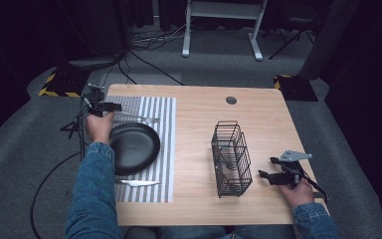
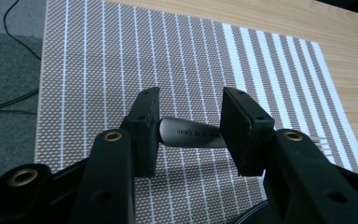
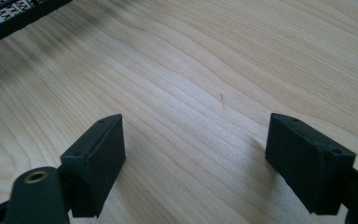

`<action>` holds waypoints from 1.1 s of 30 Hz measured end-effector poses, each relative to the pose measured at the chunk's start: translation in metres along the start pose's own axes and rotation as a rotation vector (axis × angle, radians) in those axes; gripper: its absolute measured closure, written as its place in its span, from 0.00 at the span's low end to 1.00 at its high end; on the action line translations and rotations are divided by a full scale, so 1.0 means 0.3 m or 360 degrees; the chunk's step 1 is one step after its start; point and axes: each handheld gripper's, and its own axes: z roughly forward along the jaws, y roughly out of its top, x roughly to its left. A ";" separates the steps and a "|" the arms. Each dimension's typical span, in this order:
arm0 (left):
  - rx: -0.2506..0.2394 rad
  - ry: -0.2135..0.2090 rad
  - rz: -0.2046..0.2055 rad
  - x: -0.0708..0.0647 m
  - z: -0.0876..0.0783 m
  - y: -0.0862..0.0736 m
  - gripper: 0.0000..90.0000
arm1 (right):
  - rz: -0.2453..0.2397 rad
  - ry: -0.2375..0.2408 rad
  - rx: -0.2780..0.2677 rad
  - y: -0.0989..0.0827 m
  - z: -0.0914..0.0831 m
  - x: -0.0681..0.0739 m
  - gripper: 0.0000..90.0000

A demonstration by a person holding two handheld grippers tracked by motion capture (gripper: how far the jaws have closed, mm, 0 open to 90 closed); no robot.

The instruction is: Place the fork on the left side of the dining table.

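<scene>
From the high view, the left tool [image 1: 110,106] sits at the far left of the tabletop [image 1: 199,129], over the striped placemat [image 1: 164,119]. A fork [image 1: 138,117] lies on the placemat just past the black plate [image 1: 134,147], and its handle end is at the tool. A knife [image 1: 139,183] lies on the near side of the plate. The right tool [image 1: 267,168] hovers near the right edge, just beside the black wire basket [image 1: 231,159].

Along the left gripper view, the left tool [image 2: 189,130] has its jaws partly spread. The fork handle [image 2: 189,134] lies crosswise between them, above the placemat [image 2: 121,56]. I cannot tell if the pads press on it.

Along the right gripper view, the right tool [image 3: 196,163] has its jaws spread wide over bare tabletop [image 3: 205,70]. A corner of the basket [image 3: 9,18] is at the top left.
</scene>
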 end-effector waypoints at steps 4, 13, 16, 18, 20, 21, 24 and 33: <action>0.0017 0.0017 -0.0004 0.006 0.005 -0.004 0.64 | -0.0001 0.0000 -0.0001 0.000 0.000 0.000 0.22; 0.0047 0.0023 -0.0053 0.020 0.016 -0.013 0.63 | -0.0001 0.0000 0.0000 0.000 0.000 0.000 0.22; 0.0062 0.0041 -0.0055 0.021 0.016 -0.017 0.62 | -0.0001 -0.0001 0.0000 0.000 0.000 0.000 0.22; 0.0078 0.0055 -0.0047 0.022 0.015 -0.020 0.62 | -0.0002 -0.0001 -0.0001 0.000 0.000 0.000 0.22; 0.0078 0.0073 -0.0044 0.024 0.014 -0.024 0.61 | -0.0001 -0.0001 -0.0001 0.000 0.000 0.000 0.22; 0.0073 0.0068 -0.0049 0.029 0.008 -0.025 0.61 | -0.0002 -0.0001 -0.0001 0.000 0.000 0.000 0.22; 0.0046 0.0051 -0.0066 0.032 0.003 -0.025 0.60 | -0.0003 -0.0001 -0.0001 0.000 0.000 0.000 0.22; -0.0033 0.0055 0.0001 0.003 -0.034 -0.010 0.58 | -0.0002 -0.0002 0.0000 0.000 0.000 0.000 0.22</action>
